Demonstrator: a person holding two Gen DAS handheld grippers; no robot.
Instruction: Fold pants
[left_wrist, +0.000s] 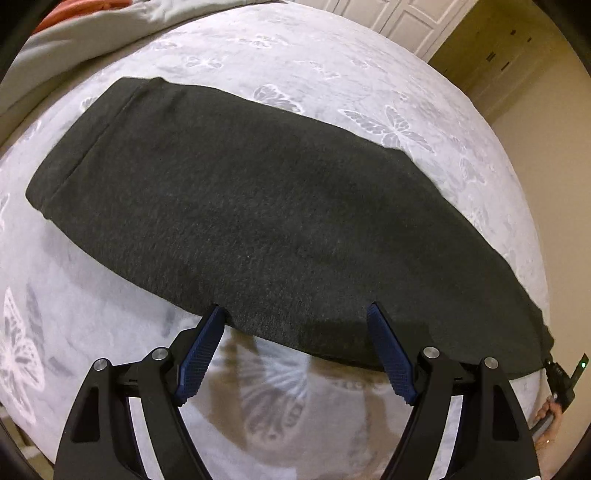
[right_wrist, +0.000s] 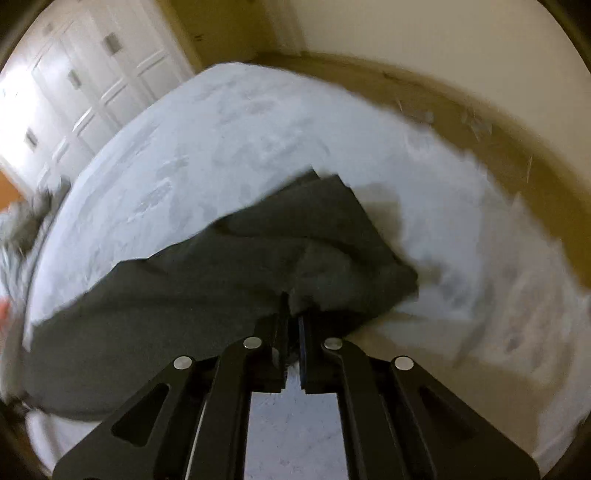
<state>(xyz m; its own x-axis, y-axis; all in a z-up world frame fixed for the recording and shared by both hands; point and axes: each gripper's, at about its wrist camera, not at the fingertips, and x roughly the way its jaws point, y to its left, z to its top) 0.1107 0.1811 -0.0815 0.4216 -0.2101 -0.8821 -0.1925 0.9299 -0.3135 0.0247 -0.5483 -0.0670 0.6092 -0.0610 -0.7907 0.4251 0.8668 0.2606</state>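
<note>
Two grippers | left gripper (left_wrist: 295, 317) agape at pants (left_wrist: 258, 221) edge | right gripper (right_wrist: 292, 321) pinching hem

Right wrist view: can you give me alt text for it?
The right claw is shut on a bunched edge of the dark grey pants, which lie across a pale patterned bedspread. The picture is motion-blurred; white closet doors stand beyond the bed at upper left.

Left tool (left_wrist: 297, 314) agape, right tool (right_wrist: 293, 325) seemingly clamped.
</note>
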